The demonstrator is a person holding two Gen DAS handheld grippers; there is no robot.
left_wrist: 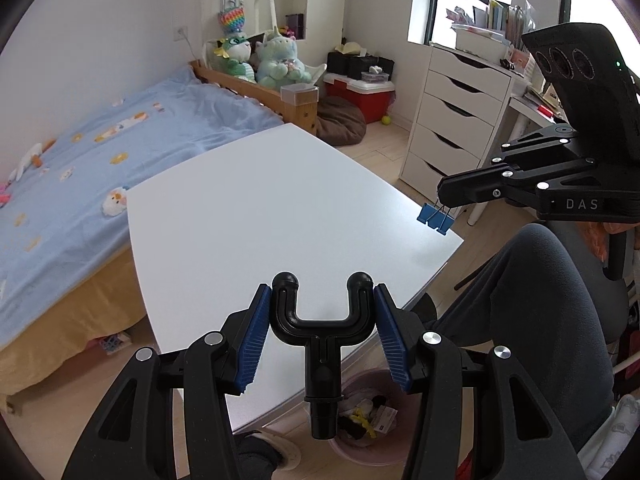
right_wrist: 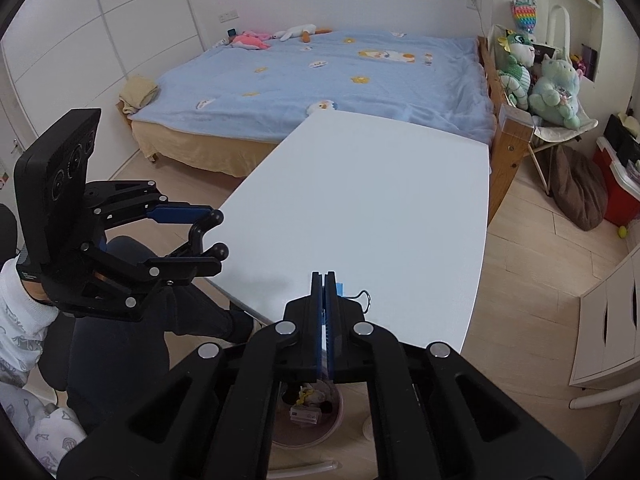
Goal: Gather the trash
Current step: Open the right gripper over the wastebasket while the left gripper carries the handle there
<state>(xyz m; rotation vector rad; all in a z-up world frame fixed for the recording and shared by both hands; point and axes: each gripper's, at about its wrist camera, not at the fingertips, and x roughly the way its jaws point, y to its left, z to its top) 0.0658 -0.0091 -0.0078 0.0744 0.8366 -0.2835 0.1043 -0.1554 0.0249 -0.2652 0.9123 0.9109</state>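
My left gripper (left_wrist: 323,292) is shut on a black fork-shaped plastic piece (left_wrist: 322,336), its blue pads (left_wrist: 256,332) pressing both prongs, above the near edge of the white table (left_wrist: 260,208). In the right wrist view the same gripper (right_wrist: 214,240) hangs at the left with the piece (right_wrist: 198,236). My right gripper (right_wrist: 325,276) is shut on blue binder clips (right_wrist: 340,289); a wire handle sticks out beside its tips. The left wrist view shows the right gripper (left_wrist: 442,196) over the table's right corner, with the clips (left_wrist: 434,218) dangling from its tips.
A pink trash bin (left_wrist: 352,450) with scraps inside stands on the floor under the table's near edge, also in the right wrist view (right_wrist: 339,414). A person's dark-trousered leg (left_wrist: 520,300) is beside it. A bed (right_wrist: 320,80) borders the table, and white drawers (left_wrist: 452,120) stand to the right.
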